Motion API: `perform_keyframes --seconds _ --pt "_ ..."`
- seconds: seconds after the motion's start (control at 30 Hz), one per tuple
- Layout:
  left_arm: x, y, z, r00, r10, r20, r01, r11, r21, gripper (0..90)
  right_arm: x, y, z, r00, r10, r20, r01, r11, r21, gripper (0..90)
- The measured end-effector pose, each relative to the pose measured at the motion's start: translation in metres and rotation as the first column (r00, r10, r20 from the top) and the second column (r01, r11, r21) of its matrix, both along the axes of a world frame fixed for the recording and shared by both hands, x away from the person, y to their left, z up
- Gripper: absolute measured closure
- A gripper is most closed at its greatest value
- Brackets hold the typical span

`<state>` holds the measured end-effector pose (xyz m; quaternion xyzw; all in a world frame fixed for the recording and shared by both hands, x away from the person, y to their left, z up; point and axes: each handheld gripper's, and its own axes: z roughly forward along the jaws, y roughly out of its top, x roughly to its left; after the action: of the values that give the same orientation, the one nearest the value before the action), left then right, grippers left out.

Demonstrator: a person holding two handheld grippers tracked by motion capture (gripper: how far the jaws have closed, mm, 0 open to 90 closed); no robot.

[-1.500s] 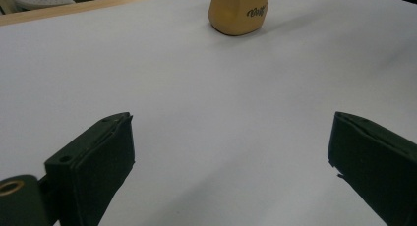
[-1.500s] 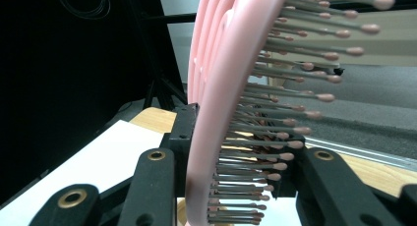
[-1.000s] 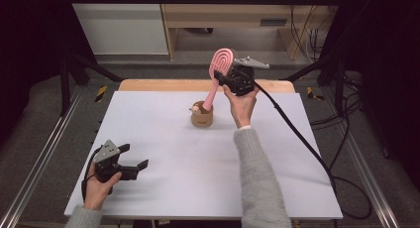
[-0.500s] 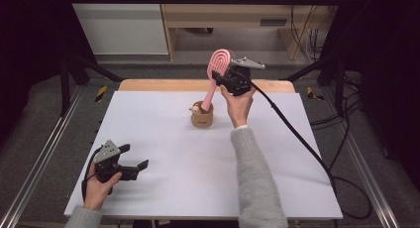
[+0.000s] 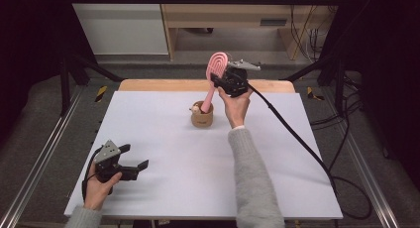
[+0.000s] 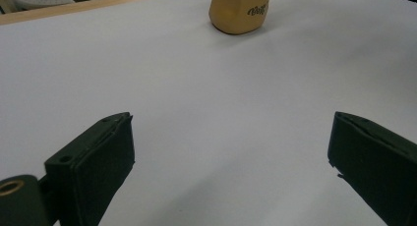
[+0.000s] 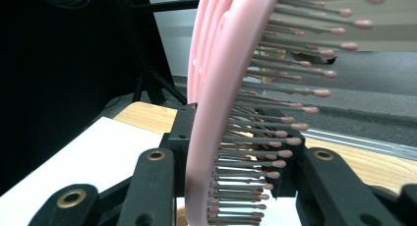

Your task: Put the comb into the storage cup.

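My right gripper clamps a pink plastic hairbrush with knob-tipped bristles, its handle slanting down into a rounded tan cup mid-table. My right forearm reaches forward, raised. My left gripper, jaws wide and empty, rests low on the smooth white table; dark frame rails surround us.

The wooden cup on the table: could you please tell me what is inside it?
The pink hairbrush stands with its handle end in the wooden cup, its head clamped by the right gripper. A small pale item shows at the rim; the cup's bottom is hidden.
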<state>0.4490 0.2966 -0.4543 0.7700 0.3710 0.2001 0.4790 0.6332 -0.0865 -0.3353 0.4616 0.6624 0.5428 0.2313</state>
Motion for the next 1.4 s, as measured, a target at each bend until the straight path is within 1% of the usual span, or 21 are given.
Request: perform_keyframes --seconds 0.73,1.03,1.1,1.4 --pt "0.000 0.000 0.000 1.0000 -0.001 0.001 0.001 1.0000 0.000 3.6 0.005 0.007 -0.017 0.9995 -0.001 -0.031 0.000 1.000 -0.023 62.9" --pt "0.000 0.000 0.000 1.0000 -0.002 0.000 0.002 1.0000 0.001 3.6 0.006 0.010 -0.027 0.9985 -0.004 -0.055 0.003 1.000 -0.019 62.9" --pt "0.000 -0.001 0.000 1.0000 -0.003 0.000 0.003 1.0000 0.002 3.6 0.006 0.010 -0.030 0.9981 -0.005 -0.062 0.004 1.000 -0.011 62.9" --pt "0.000 -0.001 0.000 1.0000 -0.004 0.000 0.004 1.0000 0.003 3.6 0.006 0.010 -0.040 0.9969 -0.009 -0.078 0.009 1.000 -0.005 62.8"
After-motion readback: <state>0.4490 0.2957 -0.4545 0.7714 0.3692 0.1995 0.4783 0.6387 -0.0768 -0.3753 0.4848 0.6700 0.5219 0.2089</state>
